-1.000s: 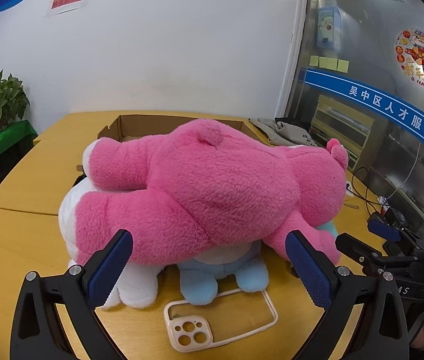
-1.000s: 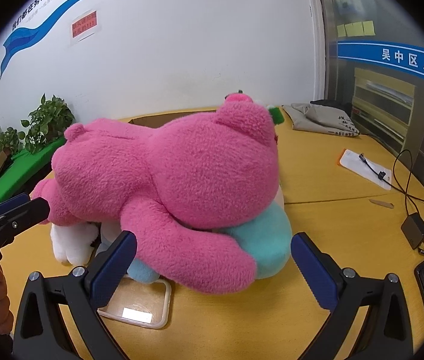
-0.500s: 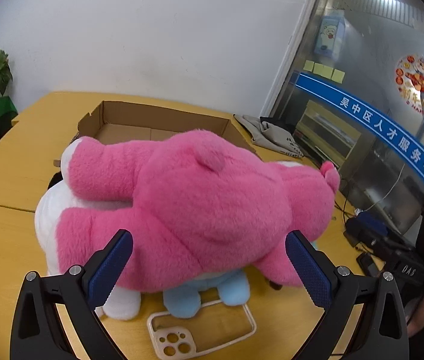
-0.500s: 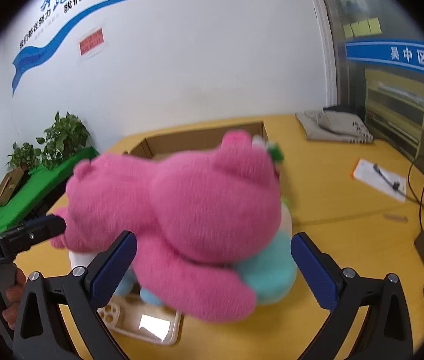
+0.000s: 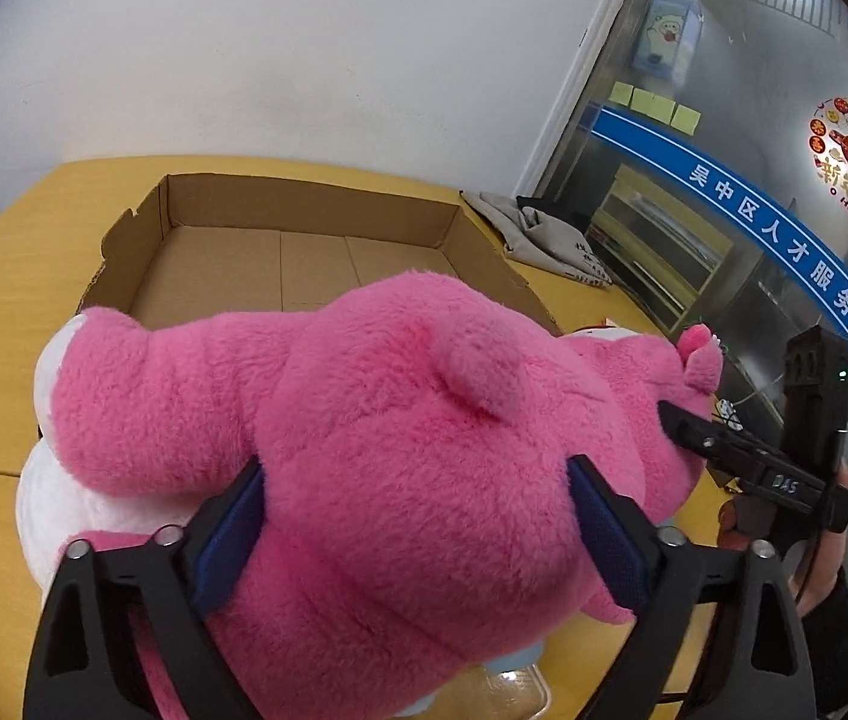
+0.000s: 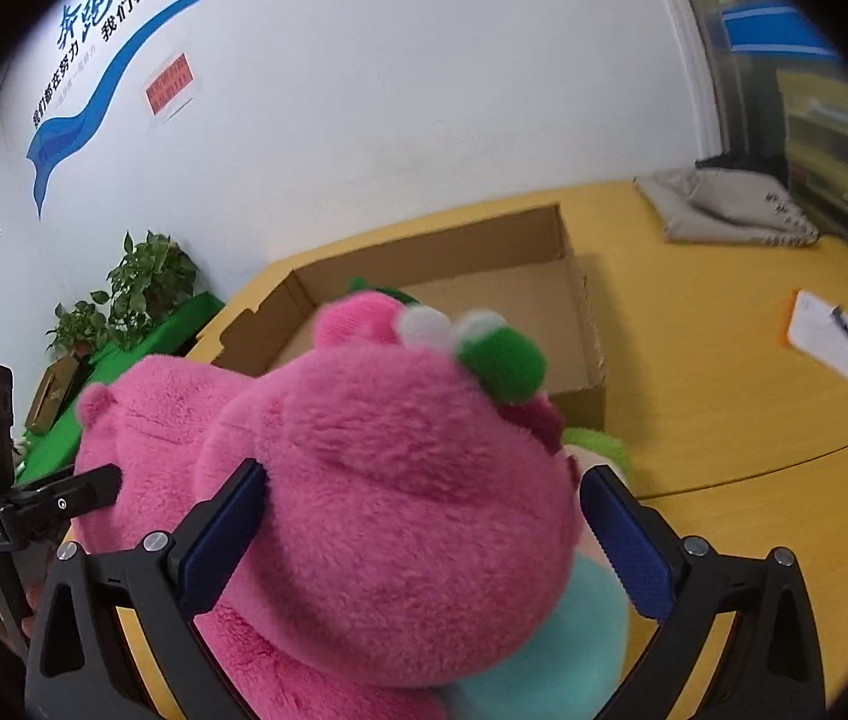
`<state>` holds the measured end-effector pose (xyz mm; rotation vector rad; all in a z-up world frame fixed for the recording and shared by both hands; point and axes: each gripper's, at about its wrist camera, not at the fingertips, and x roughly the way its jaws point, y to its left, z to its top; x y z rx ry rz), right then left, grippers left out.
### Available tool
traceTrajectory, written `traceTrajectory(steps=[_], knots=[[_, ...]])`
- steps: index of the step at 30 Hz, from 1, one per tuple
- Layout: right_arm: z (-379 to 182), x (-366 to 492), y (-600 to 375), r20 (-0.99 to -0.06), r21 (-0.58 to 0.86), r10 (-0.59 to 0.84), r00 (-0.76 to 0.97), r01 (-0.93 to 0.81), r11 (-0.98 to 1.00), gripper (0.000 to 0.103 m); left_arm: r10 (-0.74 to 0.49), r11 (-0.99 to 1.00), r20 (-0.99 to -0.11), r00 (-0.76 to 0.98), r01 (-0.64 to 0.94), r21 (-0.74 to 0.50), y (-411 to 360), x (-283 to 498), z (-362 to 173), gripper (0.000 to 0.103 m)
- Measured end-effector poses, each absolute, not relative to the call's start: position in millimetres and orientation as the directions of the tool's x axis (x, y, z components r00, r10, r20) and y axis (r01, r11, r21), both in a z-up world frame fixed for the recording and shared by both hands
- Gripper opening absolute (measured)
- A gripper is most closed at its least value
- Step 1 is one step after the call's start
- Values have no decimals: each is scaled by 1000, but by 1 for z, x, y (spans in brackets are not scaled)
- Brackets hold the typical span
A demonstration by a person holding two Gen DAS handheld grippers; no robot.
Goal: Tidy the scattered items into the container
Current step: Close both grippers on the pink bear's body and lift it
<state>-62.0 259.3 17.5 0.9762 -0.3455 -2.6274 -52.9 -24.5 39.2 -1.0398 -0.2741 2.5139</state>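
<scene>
A big pink plush bear [image 5: 399,456] lies on top of a white plush [image 5: 57,510] and a light blue plush [image 6: 568,648] on the yellow table. My left gripper [image 5: 417,534] is wide open, its blue pads on either side of the bear's rump. My right gripper [image 6: 424,540] is wide open around the bear's head [image 6: 399,480], which has a green and white topknot. An open, shallow cardboard box [image 5: 303,252] sits just behind the bear, empty inside. A clear phone case [image 5: 514,690] peeks out under the plush.
A grey folded cloth [image 6: 730,210] lies at the table's far right. A white paper with a cable [image 6: 844,342] lies on the right side. Potted plants [image 6: 129,294] stand on a green stand to the left. A white wall is behind the table.
Both grippers have moved forward and down over the bear, so their pads now flank its body. The box interior has come into view behind it.
</scene>
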Motion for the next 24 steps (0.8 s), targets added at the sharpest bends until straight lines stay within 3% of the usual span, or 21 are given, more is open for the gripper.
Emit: traceTrajectory(steps=[8,11,18,24], knots=[[19,-43,238,-515,303,-357,-779,224,-926,61,459,-887,-614,-641,-296,-354,-33,-45,52,62],[37,-44,234,-475,297,-363,-802,241,-924,58,459,-886,-595,-660,-293,-358,-36,-46,70,52],[102,-93,218,-388,262,-364,-847,277,-924,58,437,-898,-528,-728,-322,-298,-13,-84,151,52],[138,-190,224,-356,278,-336,-872,245,-929,58,420,-907,-550,-722,-327,-264,21,-180,195,52]])
